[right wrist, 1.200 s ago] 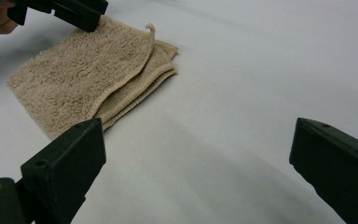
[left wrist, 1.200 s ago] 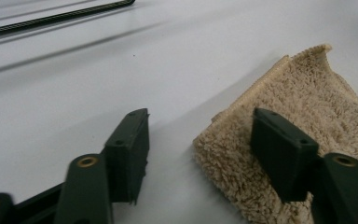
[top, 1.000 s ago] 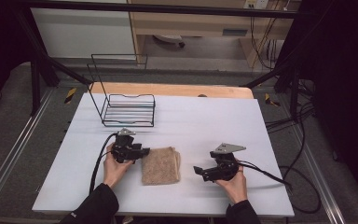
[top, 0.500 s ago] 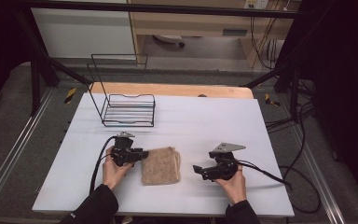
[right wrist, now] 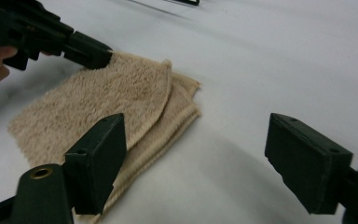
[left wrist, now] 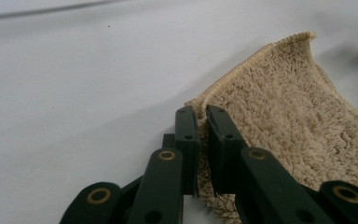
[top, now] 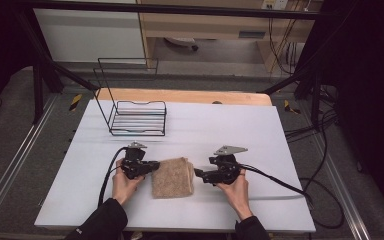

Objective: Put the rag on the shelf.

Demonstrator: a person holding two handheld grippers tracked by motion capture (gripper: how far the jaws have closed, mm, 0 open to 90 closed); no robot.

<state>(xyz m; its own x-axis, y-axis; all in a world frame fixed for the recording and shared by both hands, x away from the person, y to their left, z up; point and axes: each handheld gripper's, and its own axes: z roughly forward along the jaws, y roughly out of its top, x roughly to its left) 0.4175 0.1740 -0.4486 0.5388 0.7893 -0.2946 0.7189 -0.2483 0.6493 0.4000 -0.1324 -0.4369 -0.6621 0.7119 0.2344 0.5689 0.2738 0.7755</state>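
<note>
Since the earlier frame the left gripper [top: 152, 165] has closed in on the towel [top: 172, 177] and now pinches its hemmed corner, jaws clamped on the edge with a top layer lifted. The right gripper [top: 198, 173] has hardly shifted, jaws spread wide, just beside the towel's opposite edge, not touching. The towel is tan terry, fuzzy, folded in layers, roughly rectangular, between both tools. Matte white table [top: 230, 125]; black wire rack [top: 139, 118] well beyond the left gripper.

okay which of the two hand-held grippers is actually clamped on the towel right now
The left hand-held gripper: its jaws are pinched on the tan towel's edge. The right hand-held gripper has its jaws spread wide, holding nothing.
</note>
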